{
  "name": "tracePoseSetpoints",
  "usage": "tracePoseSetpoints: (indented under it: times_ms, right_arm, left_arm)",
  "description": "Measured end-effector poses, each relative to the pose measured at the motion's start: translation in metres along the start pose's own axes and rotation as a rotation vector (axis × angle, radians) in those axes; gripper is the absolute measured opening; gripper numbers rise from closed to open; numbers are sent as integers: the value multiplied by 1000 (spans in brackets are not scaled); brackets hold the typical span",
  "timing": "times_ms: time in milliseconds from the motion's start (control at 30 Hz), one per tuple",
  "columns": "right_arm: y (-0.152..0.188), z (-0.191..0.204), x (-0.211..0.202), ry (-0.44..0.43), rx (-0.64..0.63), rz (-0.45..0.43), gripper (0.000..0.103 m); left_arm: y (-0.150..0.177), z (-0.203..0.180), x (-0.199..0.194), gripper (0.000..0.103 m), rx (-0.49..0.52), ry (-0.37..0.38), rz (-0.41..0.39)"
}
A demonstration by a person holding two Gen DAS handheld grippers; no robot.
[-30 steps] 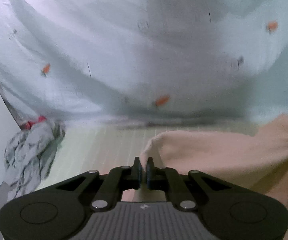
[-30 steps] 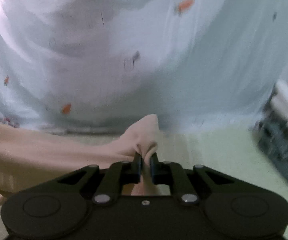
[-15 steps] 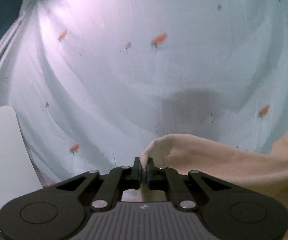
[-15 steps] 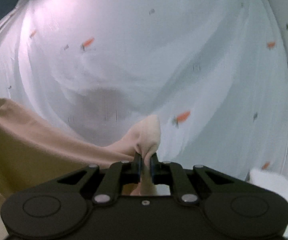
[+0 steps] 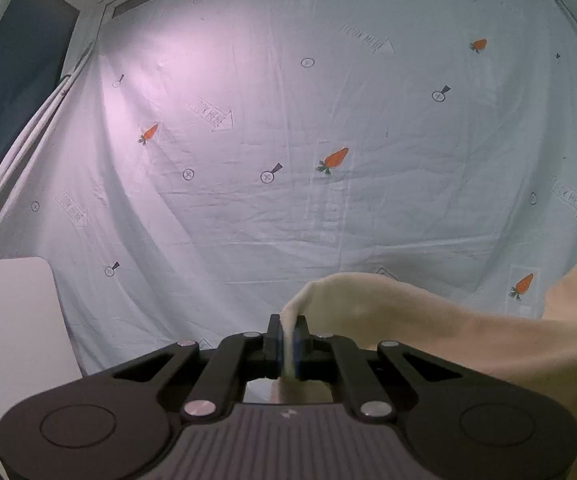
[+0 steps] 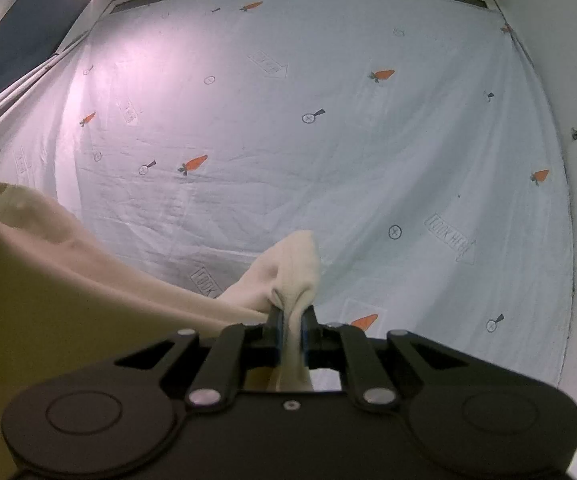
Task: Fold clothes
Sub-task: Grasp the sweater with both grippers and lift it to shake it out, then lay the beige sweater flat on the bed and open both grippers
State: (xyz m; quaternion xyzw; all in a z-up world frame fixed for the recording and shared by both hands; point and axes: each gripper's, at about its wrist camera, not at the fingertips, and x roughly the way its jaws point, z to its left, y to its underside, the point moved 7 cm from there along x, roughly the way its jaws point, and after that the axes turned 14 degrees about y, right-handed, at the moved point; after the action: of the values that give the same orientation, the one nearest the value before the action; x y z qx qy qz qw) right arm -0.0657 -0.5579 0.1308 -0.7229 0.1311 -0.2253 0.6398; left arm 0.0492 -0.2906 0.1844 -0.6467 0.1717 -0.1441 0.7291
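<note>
Nearest each lens, the tools are pressed together on cloth. The left gripper (image 5: pixel 287 346) pinches a bunched corner of the cream garment (image 5: pixel 428 320), and the right gripper (image 6: pixel 291 334) pinches another corner of the same piece, a peak of fabric standing up just past its pads. The garment's upper edge sags between the two grips; from the left tool it runs off to that tool's right side, and from the right tool it stretches away to the left, where a dark tip of the other gripper shows at the frame edge.

A second ago both tools looked down across a pale green surface, with a patterned grey garment lying left of the left tool and a stack of clothes right of the right tool. Now both point roughly level and that surface is out of sight: the garment has been lifted clear and hangs between the grips. This likely means it is being held up to open out before being laid flat for a fold.

Beyond the cloth hangs the carrot-print sheet (image 6: pixel 328 160), well apart from both tools. A white panel (image 5: pixel 8 320) sits low to the left of the left tool. Nothing visible blocks the way.
</note>
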Motion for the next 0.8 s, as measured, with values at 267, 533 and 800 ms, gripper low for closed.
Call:
tracePoseSetpoints:
  times_ms: [267,533,800]
  right_arm:
    - [33,23,42,-62,-20,115,10]
    - [141,37,142,-93,113,481,53]
    - [254,-18,82,72,60,780,67]
  left_arm:
    - [38,13,85,7,-33,-31,117]
    - [157,30,190,51,-344,29,460]
    - [299,8,139,61,-366,59,841]
